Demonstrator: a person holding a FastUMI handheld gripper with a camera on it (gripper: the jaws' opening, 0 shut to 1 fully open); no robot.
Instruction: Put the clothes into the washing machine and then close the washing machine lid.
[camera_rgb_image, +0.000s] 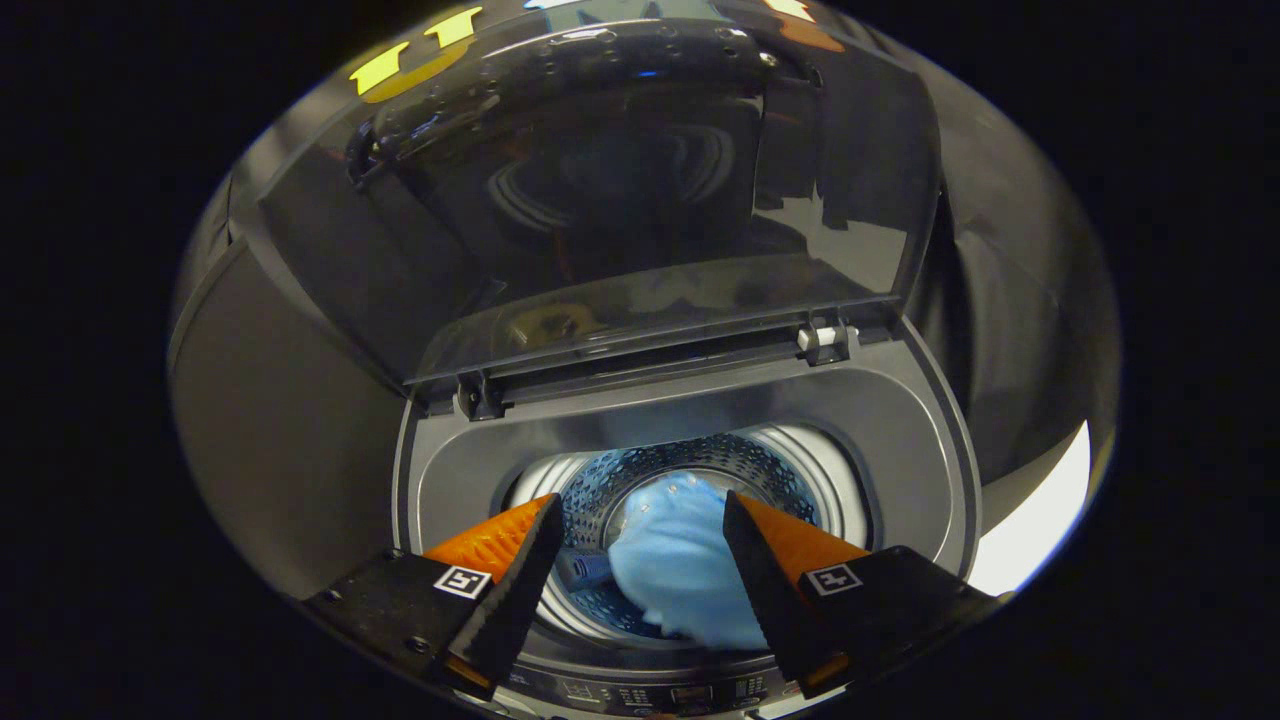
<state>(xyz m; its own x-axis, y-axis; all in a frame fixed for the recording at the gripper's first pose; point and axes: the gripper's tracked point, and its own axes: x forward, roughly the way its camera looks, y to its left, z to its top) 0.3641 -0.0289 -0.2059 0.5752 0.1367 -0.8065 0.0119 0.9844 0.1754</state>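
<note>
Washing machine (900, 420) ahead, lid (640, 200) propped upright beyond the fingers, not yet closed. Blue clothes (675, 565) already down in the drum (730, 460), between and below the fingers. Gripper (640, 510) wide open, holding nothing. Lid closing left.

Glossy see-through plastic lid (640, 200), perforated shiny metal drum (690, 462), soft light-blue cloth (680, 570), matt grey plastic rim (900, 420).

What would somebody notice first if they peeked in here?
The light blue cloth lying down in the washer's holed metal drum, seen between the open gripper fingers, which touch nothing. Next, the big dark see-through lid standing open beyond them, hinged at the back of the grey washing machine.
</note>
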